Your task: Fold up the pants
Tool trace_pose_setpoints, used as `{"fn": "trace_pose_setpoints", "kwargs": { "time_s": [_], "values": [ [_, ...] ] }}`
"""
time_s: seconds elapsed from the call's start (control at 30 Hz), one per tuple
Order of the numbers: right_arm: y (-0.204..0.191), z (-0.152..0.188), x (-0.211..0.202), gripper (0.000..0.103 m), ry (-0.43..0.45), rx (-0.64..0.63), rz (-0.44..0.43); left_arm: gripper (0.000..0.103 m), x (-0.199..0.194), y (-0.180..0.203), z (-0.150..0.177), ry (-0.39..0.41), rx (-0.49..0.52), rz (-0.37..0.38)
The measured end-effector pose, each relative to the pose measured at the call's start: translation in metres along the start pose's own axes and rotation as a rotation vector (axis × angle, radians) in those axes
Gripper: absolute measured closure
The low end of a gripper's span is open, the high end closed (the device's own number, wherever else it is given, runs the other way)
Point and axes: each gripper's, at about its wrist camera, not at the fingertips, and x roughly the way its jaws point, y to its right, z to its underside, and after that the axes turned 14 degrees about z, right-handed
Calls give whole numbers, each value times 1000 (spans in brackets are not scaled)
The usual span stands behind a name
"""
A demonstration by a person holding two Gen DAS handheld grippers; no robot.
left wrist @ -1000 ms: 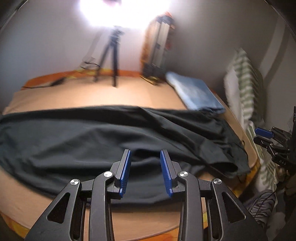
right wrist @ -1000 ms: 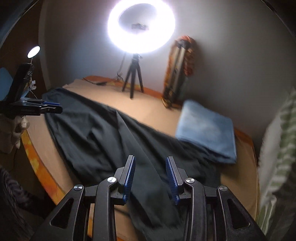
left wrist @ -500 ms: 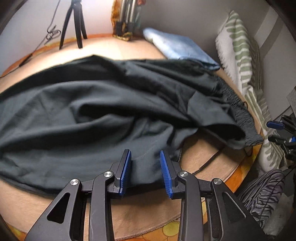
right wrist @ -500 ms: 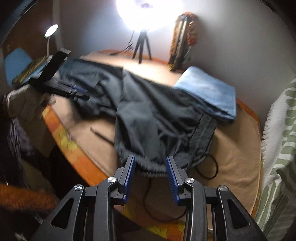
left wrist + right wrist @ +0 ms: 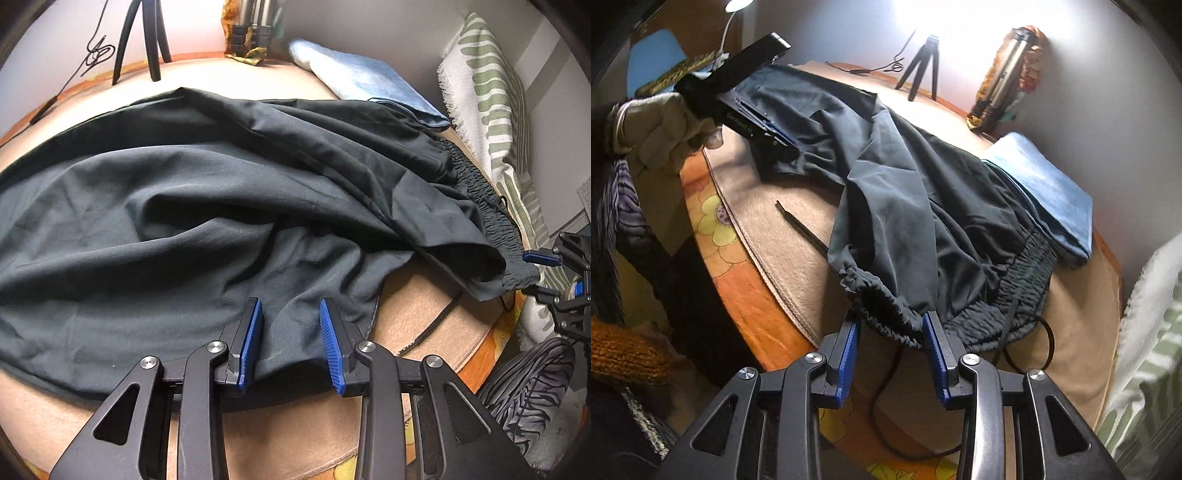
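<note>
Both grippers have closed in on the pants (image 5: 229, 206), which lie rumpled across the bed (image 5: 424, 317). Left gripper (image 5: 291, 345), jaws apart, now straddles the near hem; right gripper (image 5: 891, 352), also open and gripping nothing, reaches the waistband (image 5: 1004, 310).

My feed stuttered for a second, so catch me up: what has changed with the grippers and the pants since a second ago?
Both grippers came down to the pants: the left gripper now straddles the near edge, the right gripper the gathered waistband. Both remain open, gripping nothing. The pants lie spread as before, and the blue towel has not moved.
</note>
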Motion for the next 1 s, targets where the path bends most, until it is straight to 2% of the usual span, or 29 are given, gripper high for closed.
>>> {"fn": "trace_pose_setpoints", "kwargs": {
  "time_s": [0.03, 0.1, 0.2, 0.37, 0.47, 0.67, 0.73, 0.9, 0.93, 1.0],
  "values": [
    [1, -1, 0, 81, 5, 1, 1, 72, 1, 0, -1, -1, 2, -1],
    [10, -5, -1, 93, 25, 35, 12, 72, 1, 1, 0, -2, 4, -2],
    [45, -10, -6, 95, 77, 161, 12, 72, 1, 1, 0, -3, 12, -3],
    [106, -21, 5, 96, 92, 340, 67, 72, 2, 1, -1, -2, 11, -2],
    [141, -26, 33, 96, 46, 454, 98, 72, 3, 2, -1, -3, 19, -6],
    [189, -29, 91, 96, -37, 601, 165, 72, 4, 4, -1, -5, 43, -14],
    [198, -27, 110, 97, -67, 636, 172, 72, 5, 4, -1, -5, 47, -13],
    [196, -28, 144, 93, -144, 617, 198, 72, 5, 3, -1, -7, 39, -10],
    [197, -27, 146, 91, -151, 624, 200, 72, 4, 3, -1, -10, 40, -10],
    [199, -22, 145, 80, -183, 653, 215, 72, 2, 3, 0, -10, 41, -10]
  ]
}}
